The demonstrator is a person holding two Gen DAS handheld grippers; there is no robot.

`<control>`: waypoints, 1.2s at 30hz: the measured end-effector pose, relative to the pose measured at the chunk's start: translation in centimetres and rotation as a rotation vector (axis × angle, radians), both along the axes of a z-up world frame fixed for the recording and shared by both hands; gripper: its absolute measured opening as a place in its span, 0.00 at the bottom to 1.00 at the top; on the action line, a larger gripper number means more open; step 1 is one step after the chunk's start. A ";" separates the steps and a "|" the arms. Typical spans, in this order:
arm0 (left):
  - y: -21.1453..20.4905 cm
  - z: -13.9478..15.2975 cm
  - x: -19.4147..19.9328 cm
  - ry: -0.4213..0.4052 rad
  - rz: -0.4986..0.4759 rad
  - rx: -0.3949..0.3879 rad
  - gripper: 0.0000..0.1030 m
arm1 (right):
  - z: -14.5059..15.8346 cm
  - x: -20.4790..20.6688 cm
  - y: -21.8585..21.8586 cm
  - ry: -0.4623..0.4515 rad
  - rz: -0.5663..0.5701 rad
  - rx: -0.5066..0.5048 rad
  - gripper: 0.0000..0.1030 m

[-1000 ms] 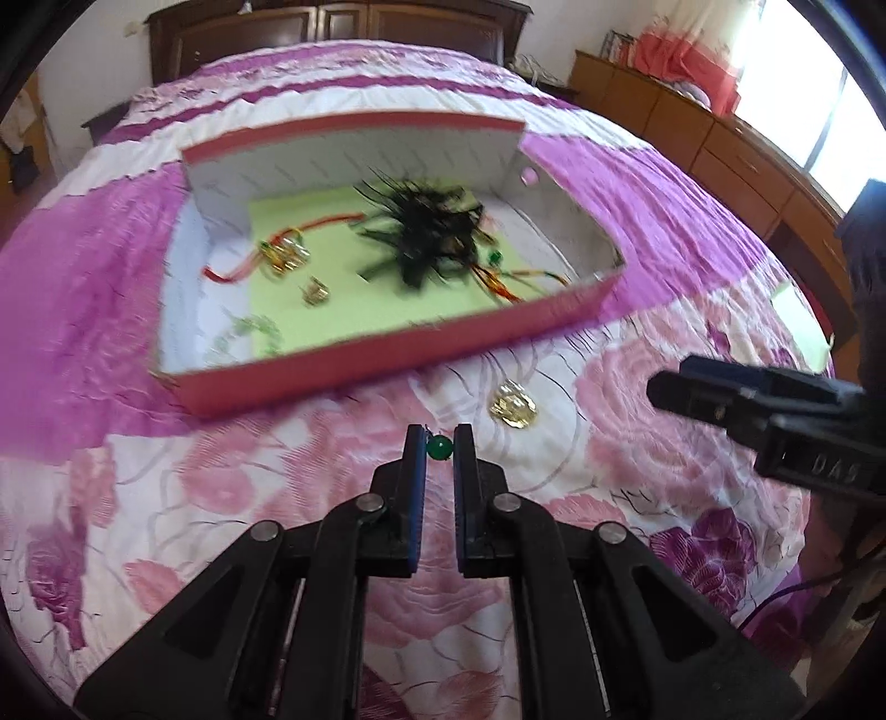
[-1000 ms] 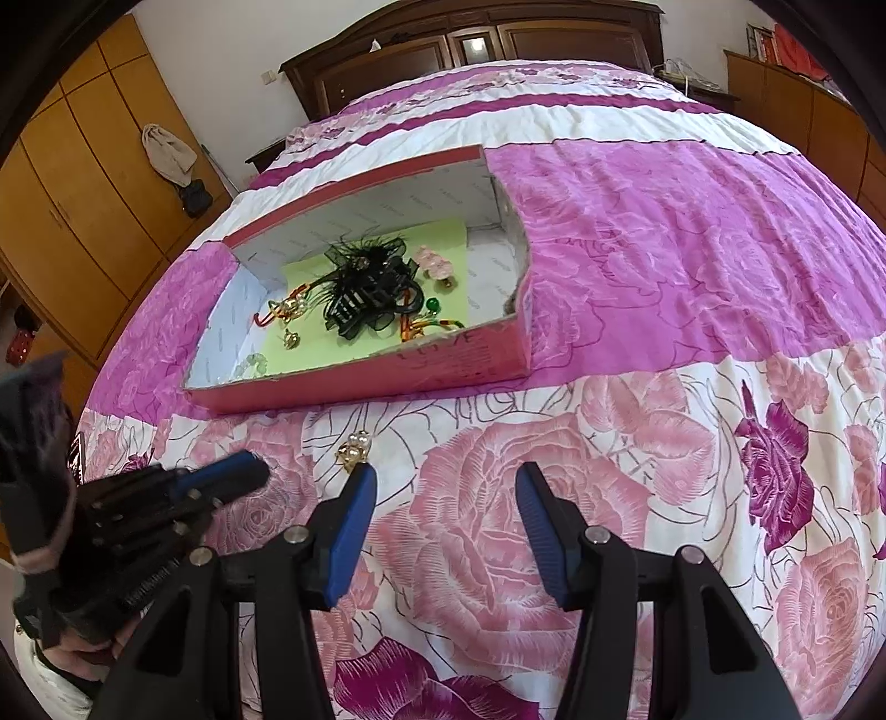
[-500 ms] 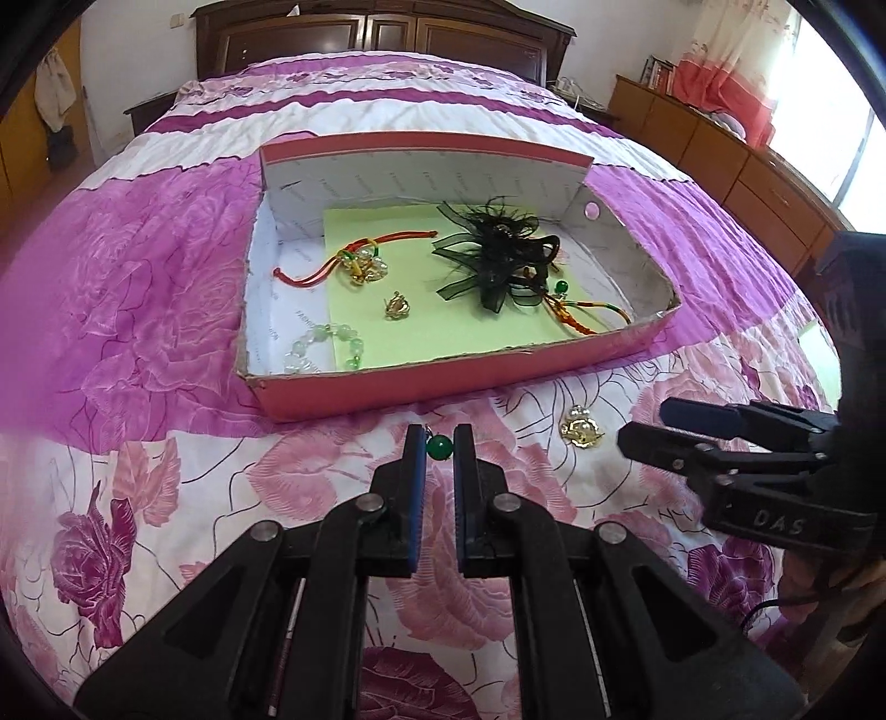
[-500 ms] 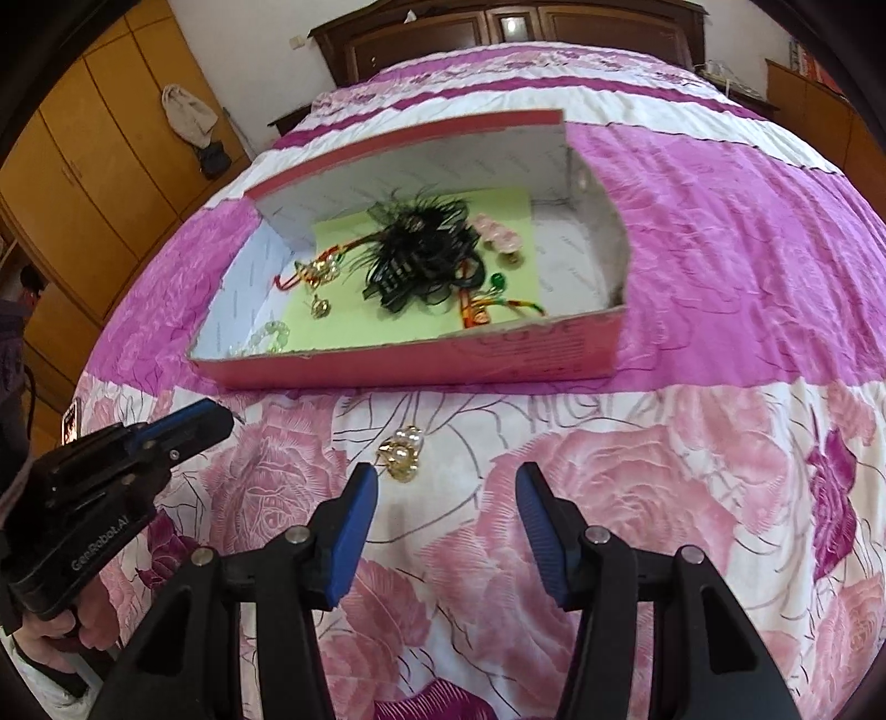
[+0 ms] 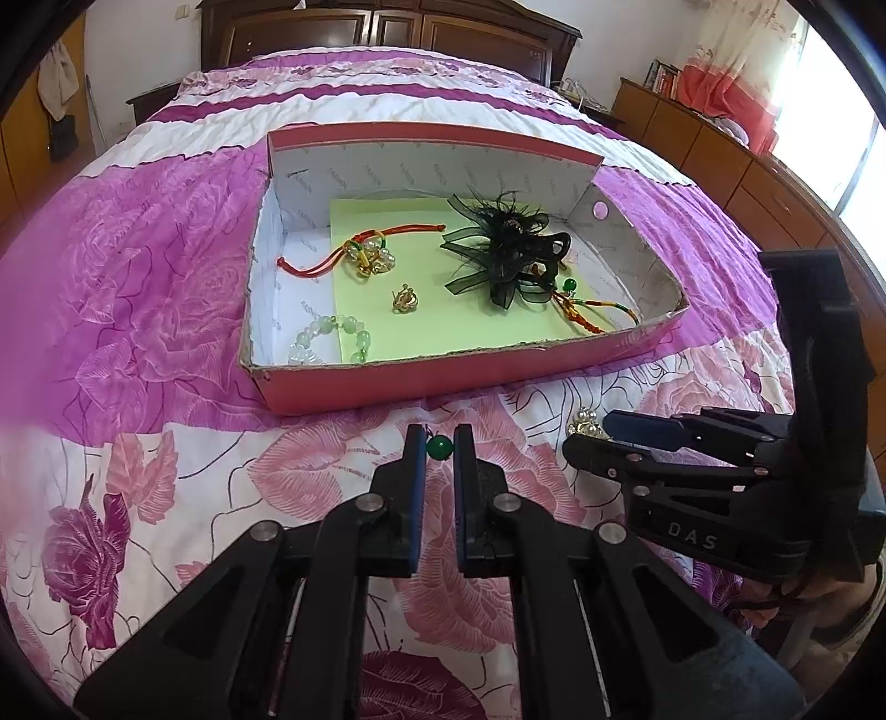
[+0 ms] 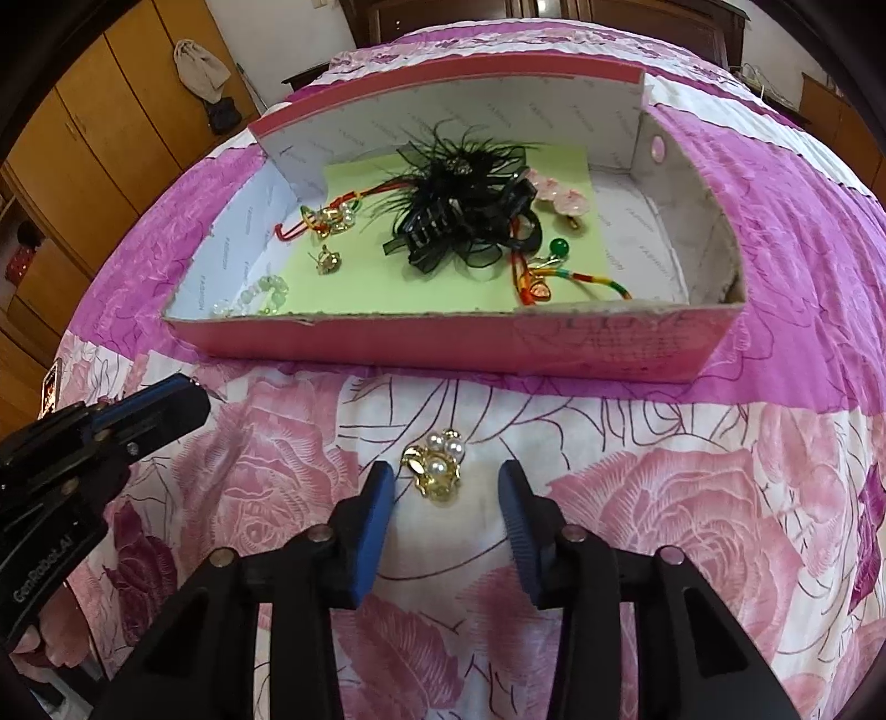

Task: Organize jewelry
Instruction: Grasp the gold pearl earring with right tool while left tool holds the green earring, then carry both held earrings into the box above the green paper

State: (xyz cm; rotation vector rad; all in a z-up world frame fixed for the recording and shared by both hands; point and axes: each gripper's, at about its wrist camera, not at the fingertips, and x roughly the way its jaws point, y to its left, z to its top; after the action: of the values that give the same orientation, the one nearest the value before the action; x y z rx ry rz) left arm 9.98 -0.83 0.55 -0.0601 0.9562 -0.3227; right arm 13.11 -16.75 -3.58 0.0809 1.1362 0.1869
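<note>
A pink shallow box lies on the bed with jewelry inside: a black feather hair clip, a red-cord charm, a pale green bead bracelet and a small gold earring. My left gripper is shut on a green bead, just in front of the box. On the bedspread a gold and pearl brooch lies between the fingertips of my right gripper. Its jaws are closing, and the pads stand clear of the brooch.
The bed carries a pink and white rose-print cover. A dark wooden headboard stands behind, wooden wardrobes at the left and a low cabinet by the window at the right. A hand holds the left gripper.
My right gripper has come down and forward over the brooch, and its jaws have narrowed around it. The left gripper holds the green bead as before and has barely moved.
</note>
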 end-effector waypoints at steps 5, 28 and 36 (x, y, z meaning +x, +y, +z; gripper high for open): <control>0.0 -0.1 0.0 0.001 0.001 0.000 0.01 | -0.2 0.0 0.3 -0.009 0.013 -0.016 0.20; -0.3 2.6 -1.2 -0.063 -0.002 -0.016 0.01 | 5.1 -4.2 -1.9 -0.121 0.004 0.104 0.18; -0.3 4.2 -1.4 -0.108 0.003 -0.025 0.01 | 7.3 -4.8 -1.2 -0.194 0.020 0.117 0.18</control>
State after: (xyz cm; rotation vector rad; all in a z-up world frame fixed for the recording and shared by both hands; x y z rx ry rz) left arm 8.61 -1.12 4.76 -0.0660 0.8456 -0.3319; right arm 8.34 -17.98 3.77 0.1521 0.9325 0.2729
